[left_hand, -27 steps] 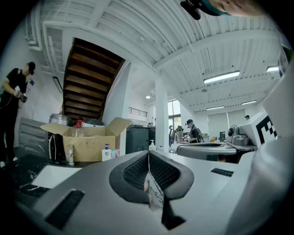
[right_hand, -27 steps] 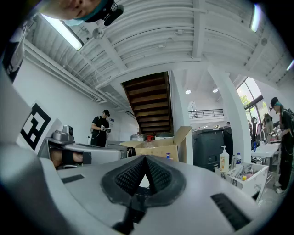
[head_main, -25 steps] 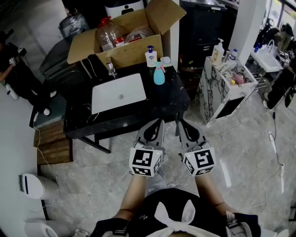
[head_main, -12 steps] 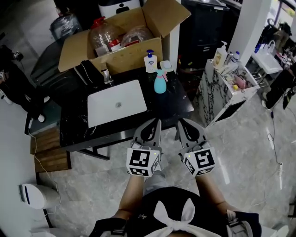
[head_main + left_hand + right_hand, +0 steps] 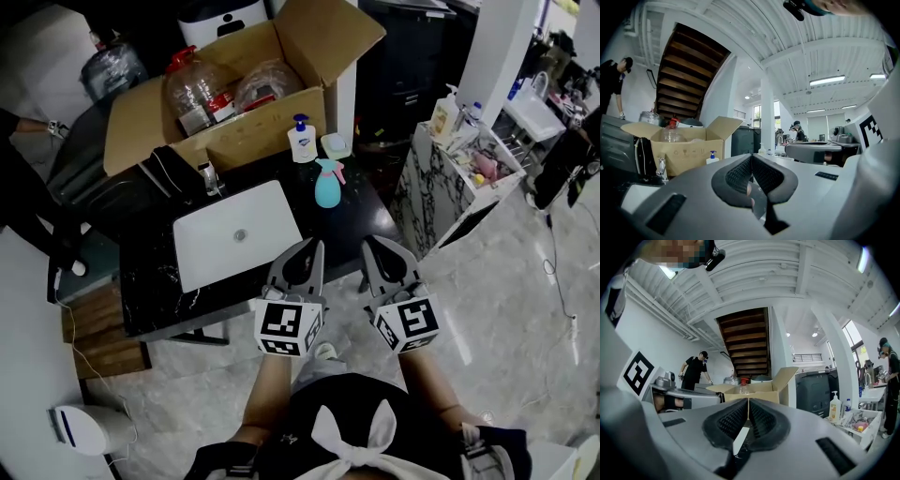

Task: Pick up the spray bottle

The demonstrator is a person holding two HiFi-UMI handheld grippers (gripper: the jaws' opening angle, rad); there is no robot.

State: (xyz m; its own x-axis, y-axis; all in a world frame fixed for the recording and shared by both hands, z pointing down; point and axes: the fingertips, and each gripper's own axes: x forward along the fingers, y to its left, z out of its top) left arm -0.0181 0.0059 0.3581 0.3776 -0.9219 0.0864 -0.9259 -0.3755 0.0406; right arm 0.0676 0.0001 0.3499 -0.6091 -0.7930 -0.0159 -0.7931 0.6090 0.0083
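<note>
Spray bottle (image 5: 327,185) upright on black table (image 5: 150,281), left gripper (image 5: 315,246) and right gripper (image 5: 370,244) both closed and empty

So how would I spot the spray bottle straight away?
Find the black stone-topped table with the white rectangular basin, by the big open cardboard box. Right of the basin's far corner stands the small turquoise plastic spray bottle. Unlike the white pump bottle with a blue top and the pale tub behind it, it is rounded with a pink trigger.

Plastic spray bottle (image 5: 326,189), cardboard box (image 5: 270,127), glossy marble counter (image 5: 148,281)
</note>
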